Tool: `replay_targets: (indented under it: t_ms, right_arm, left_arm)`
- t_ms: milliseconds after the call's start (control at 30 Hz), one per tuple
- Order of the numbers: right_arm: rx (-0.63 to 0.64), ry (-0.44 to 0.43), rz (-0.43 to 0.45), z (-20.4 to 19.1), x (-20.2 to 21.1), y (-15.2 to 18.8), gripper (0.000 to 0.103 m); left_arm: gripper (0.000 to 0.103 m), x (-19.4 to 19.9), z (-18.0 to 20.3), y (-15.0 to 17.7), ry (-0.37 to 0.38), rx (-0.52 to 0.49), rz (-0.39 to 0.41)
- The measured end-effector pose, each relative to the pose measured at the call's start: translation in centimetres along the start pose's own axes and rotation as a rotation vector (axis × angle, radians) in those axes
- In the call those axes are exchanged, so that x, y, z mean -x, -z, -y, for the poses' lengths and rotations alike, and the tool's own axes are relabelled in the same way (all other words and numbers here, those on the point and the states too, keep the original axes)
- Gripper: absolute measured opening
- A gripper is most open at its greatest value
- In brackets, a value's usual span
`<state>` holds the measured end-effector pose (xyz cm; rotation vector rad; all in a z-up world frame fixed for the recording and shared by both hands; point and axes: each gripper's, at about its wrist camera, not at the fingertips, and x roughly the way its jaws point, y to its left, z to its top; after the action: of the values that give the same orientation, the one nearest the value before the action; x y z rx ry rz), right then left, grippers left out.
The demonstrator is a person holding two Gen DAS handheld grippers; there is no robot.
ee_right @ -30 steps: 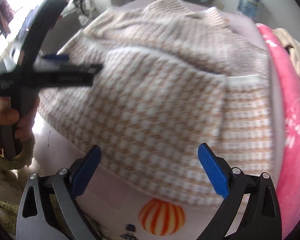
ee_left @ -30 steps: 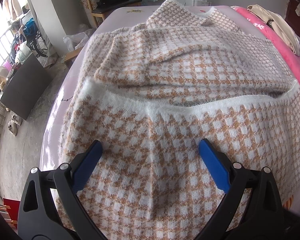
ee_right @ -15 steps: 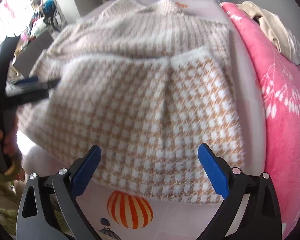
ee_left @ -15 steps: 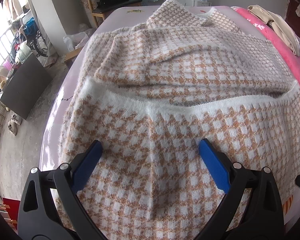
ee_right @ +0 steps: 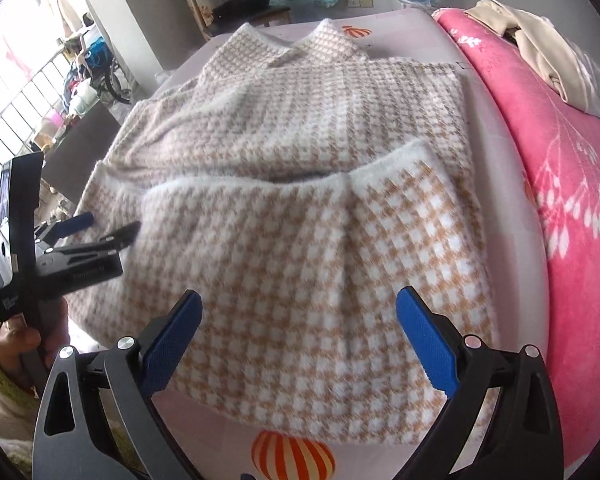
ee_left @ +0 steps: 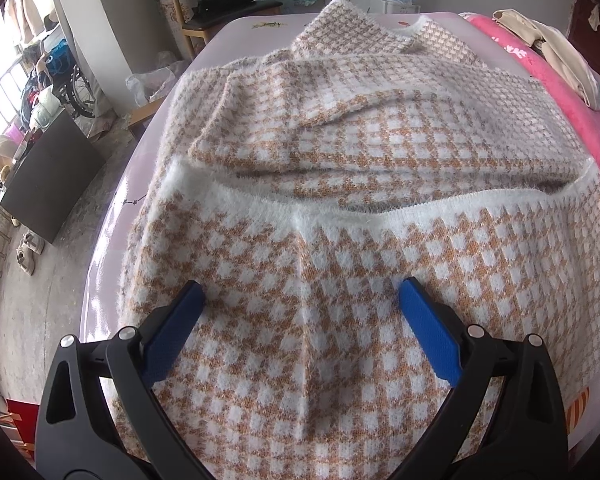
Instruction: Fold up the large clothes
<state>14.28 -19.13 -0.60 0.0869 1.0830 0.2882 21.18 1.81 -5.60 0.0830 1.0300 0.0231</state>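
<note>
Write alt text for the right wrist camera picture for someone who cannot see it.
A fuzzy tan-and-white checked sweater lies on a bed, its bottom hem folded up over the body. The open right gripper hovers over its near edge; the left gripper is at the left, a pink blanket to the right.

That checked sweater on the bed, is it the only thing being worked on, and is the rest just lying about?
Part of the job:
checked sweater, bottom folded up
left gripper, open
right gripper, open

Just lying about:
pink blanket
beige garment
wooden chair
wheelchair
</note>
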Motion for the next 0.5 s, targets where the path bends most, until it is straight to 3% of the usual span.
replay_targets:
  t_ms: [300, 500]
  right_arm:
    - [0.044, 0.035, 0.009, -2.0, -1.5, -1.5, 0.095]
    - [0.01, 0.014, 0.028, -1.8, -1.9, -1.9, 0.095]
  left_arm:
    - [0.096, -0.3, -0.4, 0.0, 0.04, -0.007, 0.014]
    - [0.095, -0.1, -0.7, -0.4, 0.053, -0.008, 0.018]
